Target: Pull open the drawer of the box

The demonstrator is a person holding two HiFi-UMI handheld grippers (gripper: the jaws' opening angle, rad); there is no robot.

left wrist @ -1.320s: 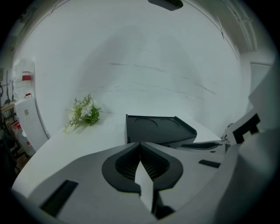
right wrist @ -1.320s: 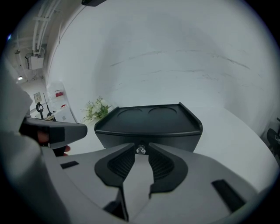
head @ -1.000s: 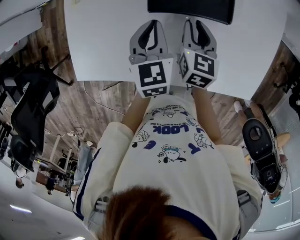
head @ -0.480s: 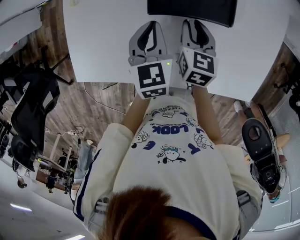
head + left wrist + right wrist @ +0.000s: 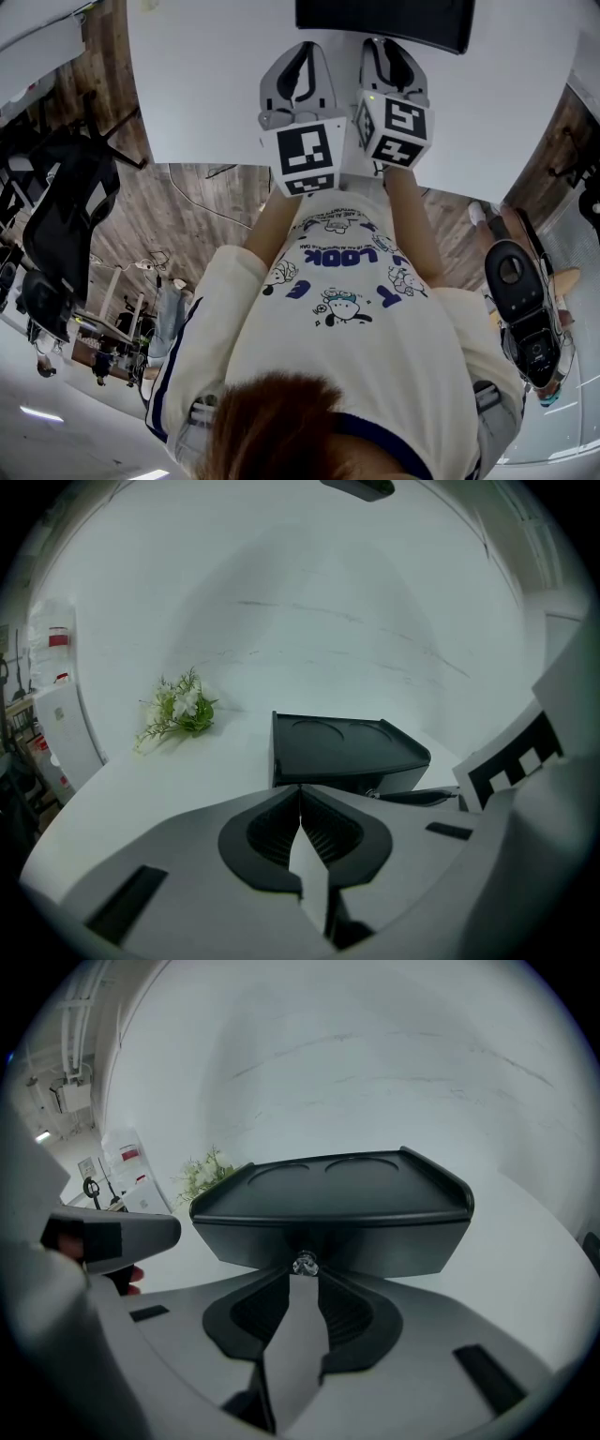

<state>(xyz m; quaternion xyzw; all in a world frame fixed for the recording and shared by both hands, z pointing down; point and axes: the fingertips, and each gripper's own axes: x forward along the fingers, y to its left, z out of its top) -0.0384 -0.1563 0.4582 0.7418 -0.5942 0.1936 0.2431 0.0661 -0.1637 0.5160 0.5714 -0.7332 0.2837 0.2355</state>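
On the white counter (image 5: 206,84), far edge, directly ahead of the person:

1. Box (image 5: 328,1185): black, low, with a tray-like top bearing two round recesses. Its front faces the person squarely. The drawer front (image 5: 384,1246) looks flush with the body, so the drawer reads as not yet pulled.

2. Knob (image 5: 304,1263): small and clear, like glass. It sits at the middle of the drawer front and is the only handle in view.

3. Right gripper (image 5: 302,1277): straight in front of the knob, in line with it. The jaws are drawn in to a narrow gap with the knob at their tips, and appear closed on it from both sides. This is the nearer gripper and the one set for the pull.

4. Left gripper (image 5: 300,797): just beside the right one, with the box ahead and to its right. The jaws are pressed together with nothing between them. It touches nothing.

5. Flower sprig (image 5: 178,710): green and white, lying on the counter well to the left of the box and clear of the work.

Note on travel: judged from the box's stance, the drawer should run straight back toward the person along the right gripper's own line. A sideways drag would risk slipping off so small a knob.
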